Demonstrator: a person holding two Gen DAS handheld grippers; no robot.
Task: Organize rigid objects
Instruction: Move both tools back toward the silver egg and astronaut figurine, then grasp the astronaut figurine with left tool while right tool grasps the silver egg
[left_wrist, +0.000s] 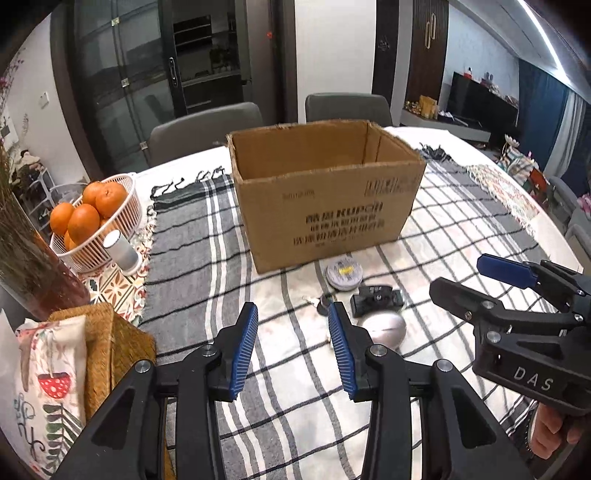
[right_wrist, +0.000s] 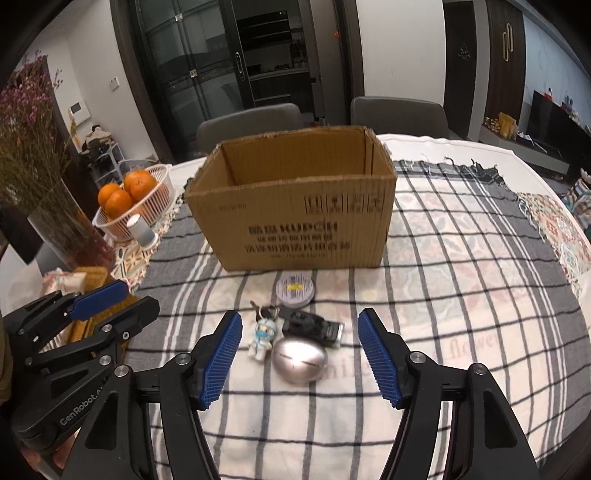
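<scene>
An open cardboard box (left_wrist: 325, 199) (right_wrist: 295, 218) stands on the checked tablecloth. In front of it lie a round tin (right_wrist: 294, 290) (left_wrist: 344, 273), a black car key (right_wrist: 310, 325) (left_wrist: 375, 299), a keyring with a small figure (right_wrist: 262, 334) and a silver computer mouse (right_wrist: 300, 359) (left_wrist: 384, 330). My right gripper (right_wrist: 299, 350) is open, its jaws either side of the mouse and above it. My left gripper (left_wrist: 293, 345) is open and empty, left of the mouse. The right gripper also shows in the left wrist view (left_wrist: 491, 291).
A white basket of oranges (left_wrist: 96, 221) (right_wrist: 136, 199) and a small white cylinder (left_wrist: 123, 251) stand at the left. A glass vase with dried flowers (left_wrist: 33, 266) and a woven tissue box (left_wrist: 96, 350) are at the near left. Two grey chairs (left_wrist: 207, 129) stand behind the table.
</scene>
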